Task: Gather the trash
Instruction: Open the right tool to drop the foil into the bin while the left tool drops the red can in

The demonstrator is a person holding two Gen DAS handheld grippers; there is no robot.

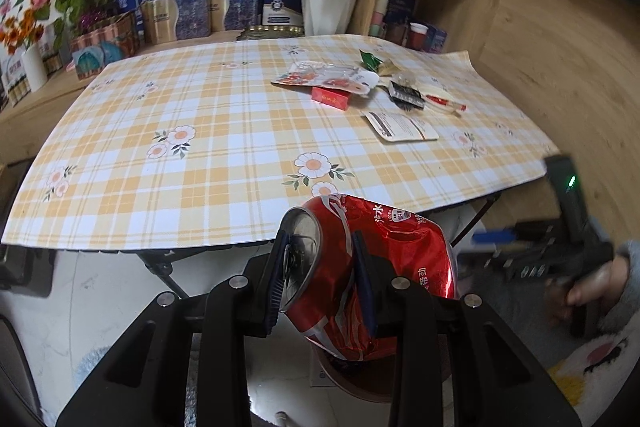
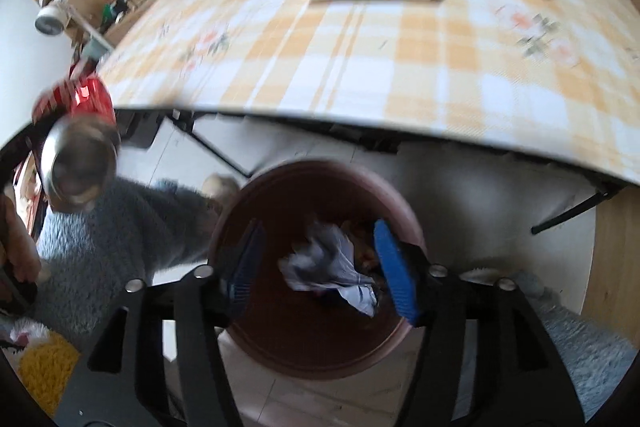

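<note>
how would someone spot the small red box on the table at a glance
Find the checked yellow tablecloth, then the litter cluster at its far right. The small red box lies at that cluster's left edge, tucked under a flat printed pouch; it is the only solid red block there.

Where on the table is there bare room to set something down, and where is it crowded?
The tablecloth is bare across its whole left and middle, from the gift boxes at the back to the near edge. The far right is crowded: red box, snack wrappers, black packet, white pouch. A narrow bare strip runs below that pouch.
</note>
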